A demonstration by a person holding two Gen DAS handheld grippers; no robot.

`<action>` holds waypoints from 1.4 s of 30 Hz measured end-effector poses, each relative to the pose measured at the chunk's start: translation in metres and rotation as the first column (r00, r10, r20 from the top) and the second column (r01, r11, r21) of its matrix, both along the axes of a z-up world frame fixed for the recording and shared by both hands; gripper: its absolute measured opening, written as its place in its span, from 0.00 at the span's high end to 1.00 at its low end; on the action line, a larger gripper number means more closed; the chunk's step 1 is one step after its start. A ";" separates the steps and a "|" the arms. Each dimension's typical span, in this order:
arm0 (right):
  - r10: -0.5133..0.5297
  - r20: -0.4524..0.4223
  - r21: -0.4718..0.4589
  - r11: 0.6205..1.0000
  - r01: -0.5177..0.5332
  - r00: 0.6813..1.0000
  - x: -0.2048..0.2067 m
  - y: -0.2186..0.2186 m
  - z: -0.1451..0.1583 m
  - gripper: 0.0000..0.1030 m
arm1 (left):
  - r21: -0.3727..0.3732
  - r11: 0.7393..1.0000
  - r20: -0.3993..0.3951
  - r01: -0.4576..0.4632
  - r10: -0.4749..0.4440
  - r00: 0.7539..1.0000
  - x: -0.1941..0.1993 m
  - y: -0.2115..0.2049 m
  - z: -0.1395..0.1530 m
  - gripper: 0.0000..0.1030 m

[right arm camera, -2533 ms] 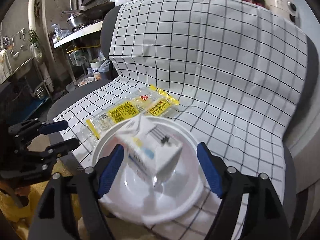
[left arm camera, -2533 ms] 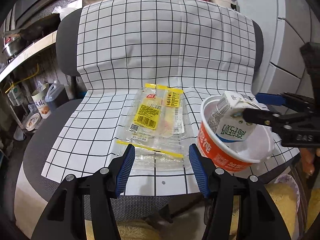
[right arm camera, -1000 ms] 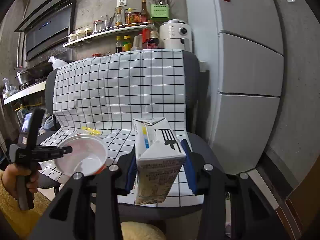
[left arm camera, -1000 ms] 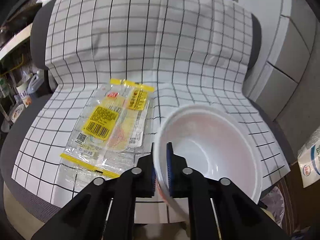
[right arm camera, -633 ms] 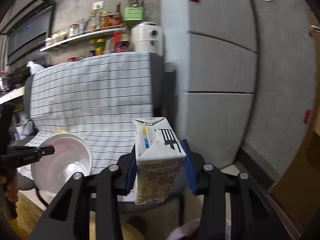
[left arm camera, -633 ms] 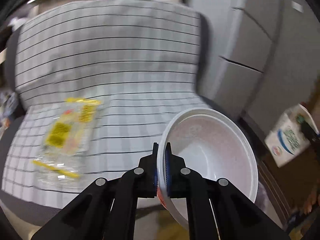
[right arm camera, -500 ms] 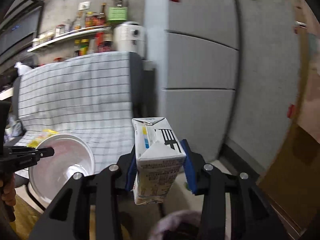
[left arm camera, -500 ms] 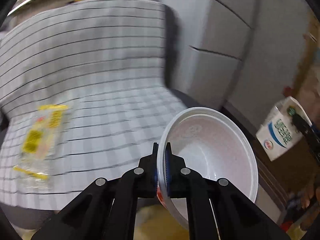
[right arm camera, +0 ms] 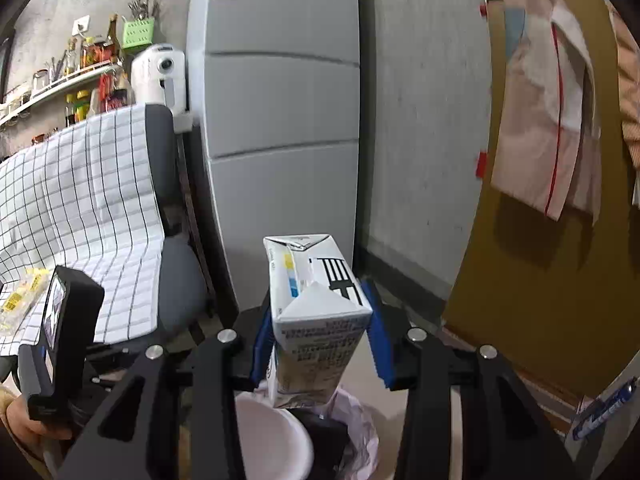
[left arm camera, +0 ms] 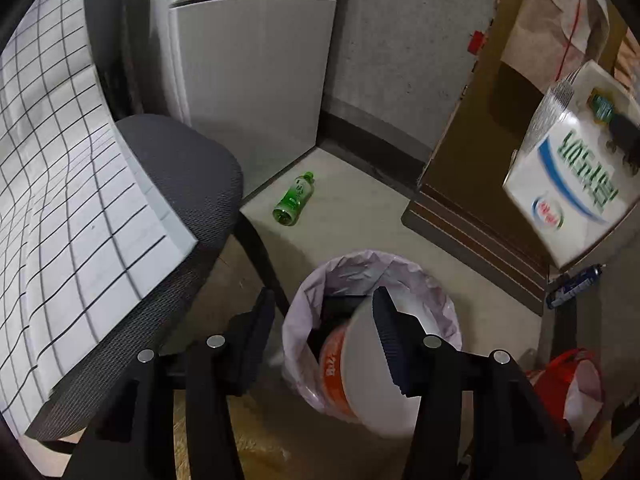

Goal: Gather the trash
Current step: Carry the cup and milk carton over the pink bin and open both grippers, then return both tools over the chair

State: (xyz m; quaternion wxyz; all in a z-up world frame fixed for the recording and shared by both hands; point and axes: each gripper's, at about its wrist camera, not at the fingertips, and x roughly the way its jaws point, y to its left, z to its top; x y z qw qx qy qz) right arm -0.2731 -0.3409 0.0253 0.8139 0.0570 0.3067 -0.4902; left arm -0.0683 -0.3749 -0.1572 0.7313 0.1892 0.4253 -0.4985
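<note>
A white noodle bowl (left arm camera: pixel 360 380) with an orange side tips into the bin (left arm camera: pixel 436 292), which is lined with a pale bag. My left gripper (left arm camera: pixel 324 300) hovers right over it, jaws opening; the bowl lies loose between and below the fingers, with no pinch on its rim. The bowl (right arm camera: pixel 272 440) and the bin (right arm camera: pixel 360 440) also show under my right gripper (right arm camera: pixel 316 300), which is shut on an upright milk carton (right arm camera: pixel 312 272). That carton (left arm camera: pixel 572 184) hangs up and right of the bin. A yellow snack wrapper (right arm camera: pixel 20 300) lies on the chair's cloth.
A grey chair (left arm camera: pixel 192 168) draped in checked cloth (left arm camera: pixel 72 200) stands left of the bin. A fridge (left arm camera: pixel 256 80) is behind, a brown cabinet (left arm camera: pixel 472 184) to the right. A green bottle (left arm camera: pixel 294 200) and a blue can (left arm camera: pixel 576 284) lie on the floor. A red bucket (left arm camera: pixel 576 384) sits lower right.
Both hands swung right, away from the chair to over the bin. The left jaws, which pinched the bowl's rim, have spread and the bowl has slipped down into the bin. The carton stays gripped.
</note>
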 end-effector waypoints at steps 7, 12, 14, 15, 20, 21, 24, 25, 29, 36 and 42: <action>-0.008 -0.039 0.128 0.992 0.013 0.999 0.000 -0.013 -0.040 0.34 | -0.012 0.996 0.059 -0.088 0.088 0.994 0.021 0.025 0.009 0.49; 0.023 -0.021 0.135 0.991 -0.020 1.000 0.013 -0.006 -0.038 0.34 | -0.045 0.987 0.077 -0.154 0.157 0.985 0.037 0.052 0.029 0.49; 0.043 -0.024 0.128 0.991 -0.040 0.999 0.022 -0.002 -0.035 0.34 | -0.061 0.983 0.072 -0.172 0.176 0.982 0.043 0.066 0.035 0.47; 0.049 -0.026 0.125 0.991 -0.045 0.998 0.025 -0.001 -0.034 0.34 | -0.068 0.980 0.079 -0.188 0.194 0.978 0.046 0.077 0.040 0.45; 0.106 -0.016 0.100 0.990 -0.104 0.994 0.050 0.016 -0.021 0.30 | -0.102 0.955 0.109 -0.277 0.288 0.951 0.063 0.129 0.055 0.43; 0.126 -0.011 0.097 0.987 -0.125 0.992 0.058 0.020 -0.018 0.30 | -0.105 0.951 0.113 -0.292 0.303 0.946 0.066 0.138 0.057 0.42; 0.183 -0.004 0.100 0.978 -0.182 0.983 0.081 0.032 -0.014 0.29 | -0.107 0.925 0.140 -0.364 0.377 0.916 0.080 0.179 0.061 0.42; 0.202 -0.001 0.102 0.974 -0.200 0.979 0.089 0.035 -0.013 0.29 | -0.109 0.912 0.142 -0.396 0.408 0.902 0.086 0.195 0.062 0.42; 0.314 0.027 0.145 0.938 -0.315 0.949 0.131 0.053 -0.015 0.29 | -0.115 0.850 0.147 -0.515 0.527 0.837 0.102 0.253 0.063 0.42; 0.497 0.024 0.222 0.843 -0.490 0.867 0.220 0.090 -0.037 0.29 | -0.111 0.695 0.154 -0.710 0.718 0.679 0.130 0.351 0.056 0.42; 0.600 0.005 0.316 0.758 -0.570 0.800 0.279 0.124 -0.067 0.29 | -0.096 0.573 0.127 -0.814 0.818 0.561 0.150 0.417 0.046 0.42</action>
